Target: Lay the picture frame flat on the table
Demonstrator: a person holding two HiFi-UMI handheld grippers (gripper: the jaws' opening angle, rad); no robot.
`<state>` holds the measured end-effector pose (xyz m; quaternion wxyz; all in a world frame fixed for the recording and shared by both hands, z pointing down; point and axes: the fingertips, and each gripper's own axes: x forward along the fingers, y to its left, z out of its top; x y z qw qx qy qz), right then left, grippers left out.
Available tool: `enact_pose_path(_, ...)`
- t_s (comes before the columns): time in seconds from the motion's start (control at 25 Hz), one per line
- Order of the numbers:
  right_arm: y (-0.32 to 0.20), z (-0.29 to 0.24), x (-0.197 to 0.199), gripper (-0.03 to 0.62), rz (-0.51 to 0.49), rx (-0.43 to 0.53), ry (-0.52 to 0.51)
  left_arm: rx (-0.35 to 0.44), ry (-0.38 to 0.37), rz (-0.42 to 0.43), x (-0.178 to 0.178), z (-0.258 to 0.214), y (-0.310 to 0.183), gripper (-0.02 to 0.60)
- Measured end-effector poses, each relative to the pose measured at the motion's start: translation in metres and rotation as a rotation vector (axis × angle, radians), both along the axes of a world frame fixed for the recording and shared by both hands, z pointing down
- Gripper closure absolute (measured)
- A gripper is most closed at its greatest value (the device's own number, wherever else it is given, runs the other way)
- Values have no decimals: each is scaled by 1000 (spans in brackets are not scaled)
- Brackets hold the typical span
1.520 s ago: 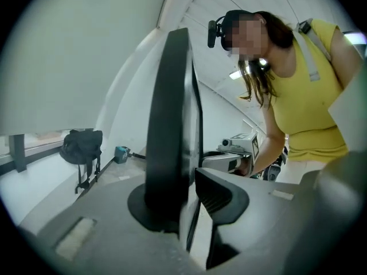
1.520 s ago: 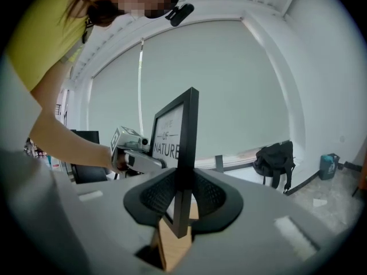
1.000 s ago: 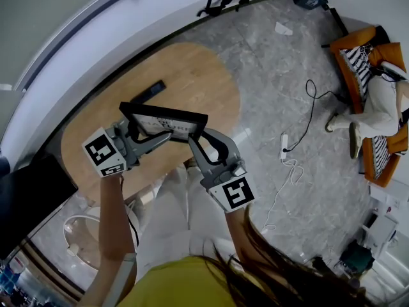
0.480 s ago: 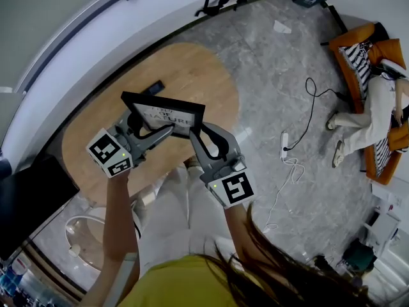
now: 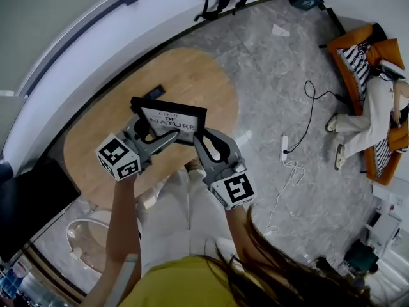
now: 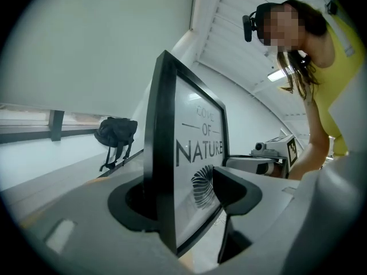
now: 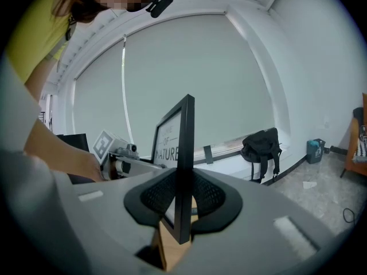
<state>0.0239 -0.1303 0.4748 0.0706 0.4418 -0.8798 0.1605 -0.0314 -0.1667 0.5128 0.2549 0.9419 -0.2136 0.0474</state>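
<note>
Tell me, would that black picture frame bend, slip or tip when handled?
Probably stiff: the picture frame shows straight edges though the right gripper pinches only one thin edge. Its front looks glossy, so perhaps slippery and breakable. Being so slim, it would likely tip if stood upright.

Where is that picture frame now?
Head view, left of centre, over the wooden table: the picture frame is clamped at its right edge by the right gripper, left edge between the opening fingers of the left gripper.

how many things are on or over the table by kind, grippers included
picture frame: 1
small black device: 1
grippers: 2 (left gripper, fingers opening around the picture frame; right gripper, clamped on it)
total: 4
</note>
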Motion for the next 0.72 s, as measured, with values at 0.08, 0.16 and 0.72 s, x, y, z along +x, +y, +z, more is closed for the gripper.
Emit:
enact_pose_path(0.08,1,2,-1,520,6,-2,1,-14,-6,-31,-2,7,0,268)
enact_pose_path(0.16,2,6,-1,520,7,-4,9,-26,-7,-56,-4,13,1,258)
enact_pose_path(0.72,0,54,34,522,103,-78,-4,-114,-40,-143,-19,62,1,393)
